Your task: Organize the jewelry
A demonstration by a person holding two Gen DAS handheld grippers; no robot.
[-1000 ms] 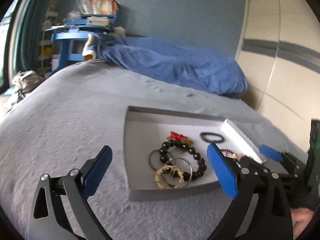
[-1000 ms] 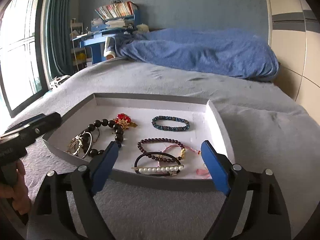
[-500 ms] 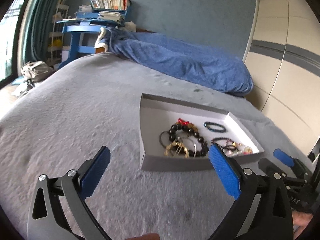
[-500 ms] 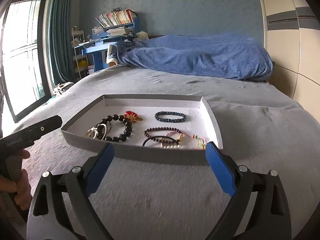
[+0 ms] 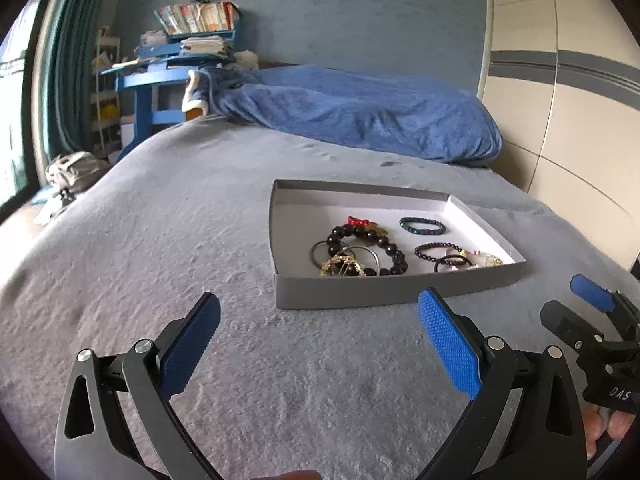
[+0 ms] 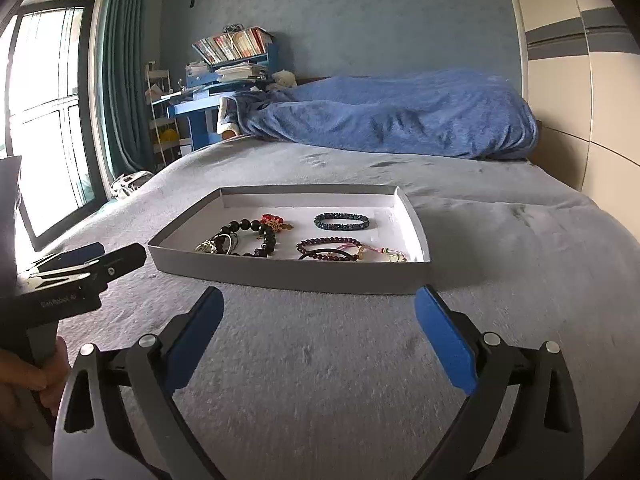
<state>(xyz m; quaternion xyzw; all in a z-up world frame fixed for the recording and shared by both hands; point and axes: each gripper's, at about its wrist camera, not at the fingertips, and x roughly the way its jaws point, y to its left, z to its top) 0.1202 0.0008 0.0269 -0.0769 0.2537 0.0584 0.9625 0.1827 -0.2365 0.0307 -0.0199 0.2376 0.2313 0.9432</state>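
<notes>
Jewelry tray (image 6: 288,276) sits mid-frame in your right wrist view, just ahead of your right gripper (image 6: 318,336), long side across your fingers. Its jaws are opening wide, nothing between them; your left gripper (image 5: 318,338) gapes empty too, the tray upper right.

In the right wrist view, the near grey wall of the shallow grey cardboard tray (image 6: 288,276) hides the lower parts of the big black bead bracelet (image 6: 264,240) and of the dark red bead bracelet (image 6: 328,246). The tangle of gold and silver rings (image 6: 218,245) is too small to separate. The hand (image 6: 28,384) on the black left gripper handle is cut off by the picture's edge. In the left wrist view, the pale trinkets (image 5: 486,259) at the tray's right corner, perhaps charms, stay unclear.
</notes>
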